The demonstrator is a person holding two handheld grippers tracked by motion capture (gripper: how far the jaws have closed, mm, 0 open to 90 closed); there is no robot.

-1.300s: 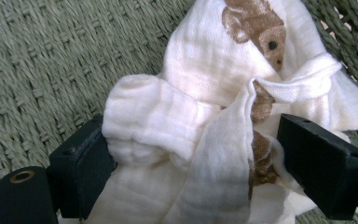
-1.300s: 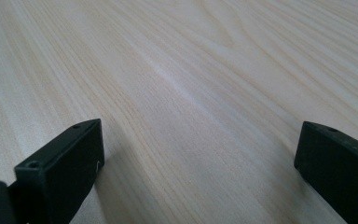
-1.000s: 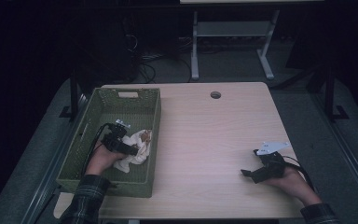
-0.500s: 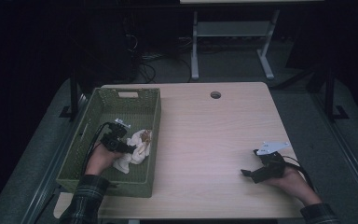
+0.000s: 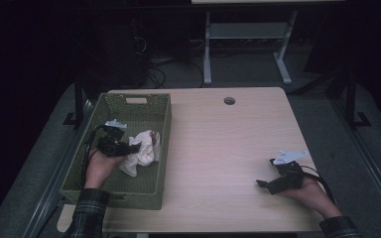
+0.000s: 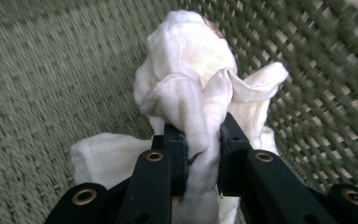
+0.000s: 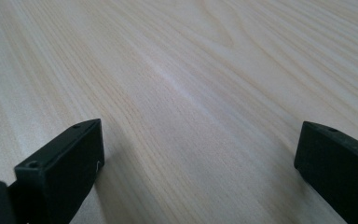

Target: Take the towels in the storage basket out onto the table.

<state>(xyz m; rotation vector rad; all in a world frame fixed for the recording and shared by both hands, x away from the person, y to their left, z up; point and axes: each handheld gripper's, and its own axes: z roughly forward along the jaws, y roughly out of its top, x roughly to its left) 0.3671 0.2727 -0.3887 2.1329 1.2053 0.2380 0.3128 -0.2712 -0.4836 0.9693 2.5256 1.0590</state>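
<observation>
Left gripper [image 5: 135,147] sits at centre left of the high view, inside the green woven basket [image 5: 151,116]; its jaws have just been closing and are now clamped on a bunched fold of the white cloth [image 5: 141,151]. From the left gripper view, the gripper [image 6: 203,149] has the cloth [image 6: 193,70] pinched tight between both black pads, fabric bulging above the pinch toward the top of the frame and more trailing down at lower left. Small brownish stain near the cloth's top. Basket weave fills the background: the basket [image 6: 42,79] floor at left, its open lattice wall at right, close behind the cloth. Slight motion blur on the weave.

High view again: cloth lies in the right half of the basket, against the wall nearest the table's middle. The hand holding the left gripper comes in from lower left, plaid sleeve at the bottom edge, black cable looping off the gripper's rear.

Right gripper [image 5: 261,183] rests low on the table [image 5: 218,144] at lower right of the high view, well apart from the basket, grey three-cornered plate on top. In the right gripper view its jaws stand wide apart, gripper [image 7: 198,144] with bare light wood grain of the table [image 7: 191,70] between them.

Table's round cable hole [image 5: 229,100] at upper centre.
</observation>
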